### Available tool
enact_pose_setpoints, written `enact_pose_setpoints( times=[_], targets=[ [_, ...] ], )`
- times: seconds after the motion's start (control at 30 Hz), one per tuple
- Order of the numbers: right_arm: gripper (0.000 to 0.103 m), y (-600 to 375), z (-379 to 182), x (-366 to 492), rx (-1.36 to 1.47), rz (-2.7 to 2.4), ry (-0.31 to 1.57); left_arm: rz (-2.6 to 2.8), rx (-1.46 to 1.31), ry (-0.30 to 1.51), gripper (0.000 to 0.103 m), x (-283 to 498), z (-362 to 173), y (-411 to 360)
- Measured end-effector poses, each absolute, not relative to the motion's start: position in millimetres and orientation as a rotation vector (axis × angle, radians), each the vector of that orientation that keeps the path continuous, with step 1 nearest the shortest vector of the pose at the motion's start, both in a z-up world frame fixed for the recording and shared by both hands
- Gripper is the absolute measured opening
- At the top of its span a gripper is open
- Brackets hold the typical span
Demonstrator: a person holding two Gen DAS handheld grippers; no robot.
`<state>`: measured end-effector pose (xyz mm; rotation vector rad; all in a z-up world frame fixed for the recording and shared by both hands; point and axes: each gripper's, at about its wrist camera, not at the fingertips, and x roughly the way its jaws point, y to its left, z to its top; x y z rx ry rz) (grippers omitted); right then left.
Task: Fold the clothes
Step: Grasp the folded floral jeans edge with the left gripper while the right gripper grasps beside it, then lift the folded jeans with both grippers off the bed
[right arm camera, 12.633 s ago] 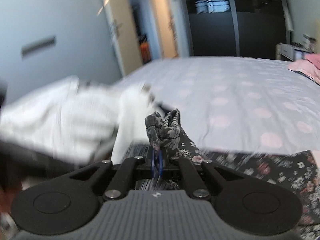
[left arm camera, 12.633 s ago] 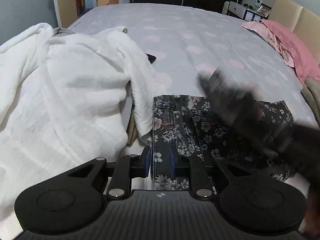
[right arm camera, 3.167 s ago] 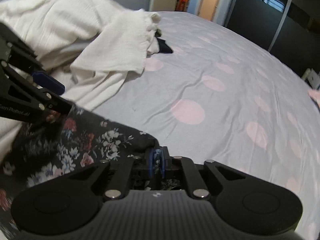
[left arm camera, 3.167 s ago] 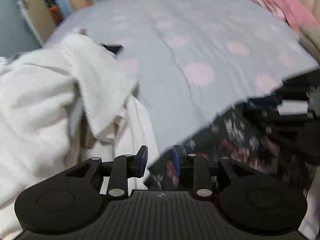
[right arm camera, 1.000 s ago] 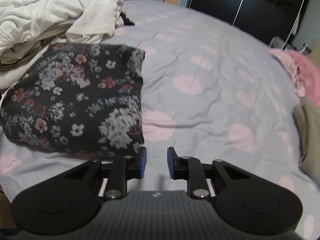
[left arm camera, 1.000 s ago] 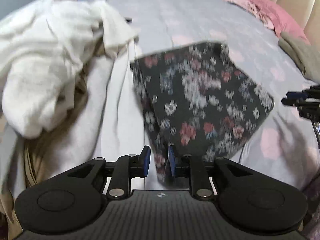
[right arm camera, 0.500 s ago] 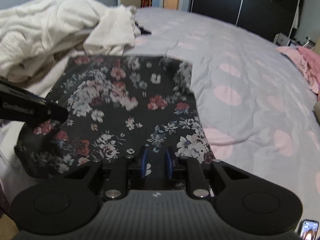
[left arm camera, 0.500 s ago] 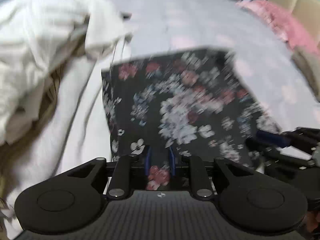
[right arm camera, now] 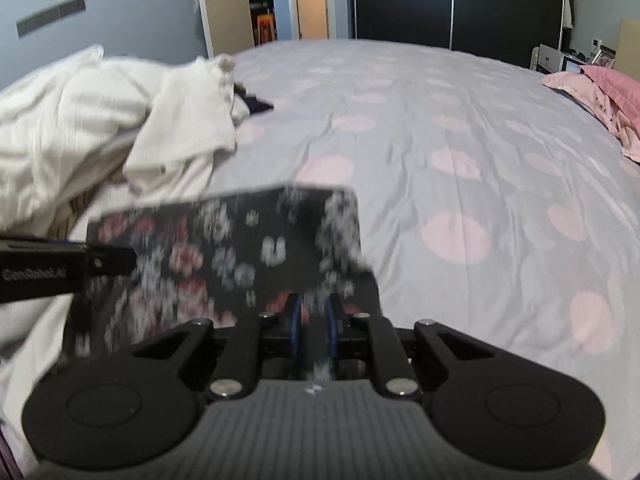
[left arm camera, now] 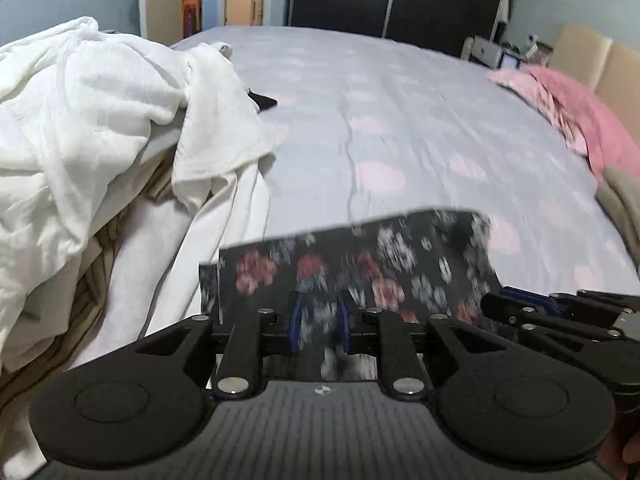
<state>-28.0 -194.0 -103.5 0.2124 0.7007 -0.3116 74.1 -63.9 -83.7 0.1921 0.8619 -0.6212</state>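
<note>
Dark floral fabric, folded into a flat panel and smeared by motion blur, fills the near foreground of the left wrist view: the floral garment (left arm camera: pixel 360 264) lies at the near edge of the bed (left arm camera: pixel 400 120), whose pale lilac sheet carries pink spots. The left gripper (left arm camera: pixel 319 322) has its blue-padded fingers (left arm camera: pixel 295 318) on either side of the garment's near edge, a gap showing between them with cloth in it; whether they actually pinch the fabric I cannot tell. To the right, the right gripper (left arm camera: pixel 520 300) reaches in over the garment's right-hand edge. A heap of white laundry (left arm camera: pixel 88 128) is piled on the left, just beside the garment, with a striped beige cloth (left arm camera: pixel 92 264) under it. Pink bedding (left arm camera: pixel 572 108) lies at the far right near the headboard (left arm camera: pixel 588 60).

In the right wrist view the floral garment (right arm camera: pixel 240 248) again sits directly ahead, blurred, its far edge straight. The right gripper (right arm camera: pixel 313 326) straddles the garment's near right corner, fingers (right arm camera: pixel 295 322) slightly apart with fabric between; a firm pinch cannot be confirmed. The left gripper (right arm camera: pixel 92 260) enters from the left, its tip over the garment's left edge. The white laundry (right arm camera: pixel 100 112) lies beyond on the left, a small dark item (right arm camera: pixel 256 104) just past it.
</note>
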Motion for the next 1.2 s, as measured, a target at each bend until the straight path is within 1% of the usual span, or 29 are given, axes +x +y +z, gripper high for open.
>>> enact_pose_setpoints(
  times=[0.07, 0.17, 0.27, 0.53, 0.7, 0.73, 0.8, 0.87, 0.9, 0.93, 1.0, 1.03, 1.07, 1.13, 1.17, 1.2],
  targets=[
    [0.014, -202.0, -100.2, -22.6, 0.231, -0.303, 0.665, -0.604, 0.173, 0.869, 0.017, 83.5, -86.2, -65.3],
    [0.006, -215.0, -101.6, -11.8, 0.274, -0.298, 0.653, -0.579, 0.144, 0.879, 0.017, 97.6, -90.1, -67.3],
    [0.005, -225.5, -106.3, 1.5, 0.307, -0.297, 0.654, -0.571, 0.128, 0.909, 0.017, 108.7, -99.0, -65.3],
    [0.005, -229.6, -127.2, 43.6, 0.334, -0.295, 0.755, -0.569, 0.076, 0.979, 0.016, 131.4, -114.7, -61.4],
    [0.005, -230.1, -123.8, 44.4, 0.3, -0.278, 0.776, -0.569, 0.045, 0.991, 0.016, 133.2, -110.7, -57.8],
    [0.006, -232.9, -122.1, 41.2, 0.318, -0.278, 0.775, -0.568, 0.044, 0.986, 0.017, 130.9, -108.0, -56.5],
    [0.008, -238.5, -118.4, 34.6, 0.355, -0.277, 0.774, -0.563, 0.056, 0.973, 0.023, 125.4, -102.4, -53.8],
    [0.018, -243.9, -112.9, 25.4, 0.391, -0.276, 0.776, -0.558, 0.067, 0.961, 0.039, 119.4, -96.8, -50.4],
    [0.028, -246.8, -109.8, 19.6, 0.412, -0.275, 0.775, -0.558, 0.071, 0.956, 0.044, 115.5, -94.1, -47.5],
    [0.035, -248.5, -107.8, 14.6, 0.429, -0.272, 0.777, -0.556, 0.066, 0.96, 0.05, 112.8, -93.2, -43.4],
    [0.04, -252.0, -103.9, 4.5, 0.462, -0.268, 0.781, -0.55, 0.034, 0.989, 0.051, 109.9, -94.9, -32.6],
    [0.046, -253.4, -102.8, -1.4, 0.476, -0.266, 0.782, -0.547, 0.018, 1.004, 0.054, 108.5, -95.8, -27.2],
    [0.05, -254.0, -102.1, -7.0, 0.486, -0.264, 0.783, -0.543, 0.002, 1.019, 0.059, 107.1, -96.6, -21.8],
    [0.064, -254.2, -101.4, -19.0, 0.491, -0.258, 0.786, -0.537, -0.031, 1.048, 0.06, 104.3, -98.3, -11.0],
    [0.067, -253.7, -101.4, -24.6, 0.485, -0.256, 0.788, -0.533, -0.047, 1.062, 0.061, 102.9, -99.2, -5.6],
    [0.073, -252.4, -101.9, -30.3, 0.465, -0.259, 0.791, -0.526, -0.061, 1.08, 0.06, 101.6, -101.4, -0.4]
  ],
)
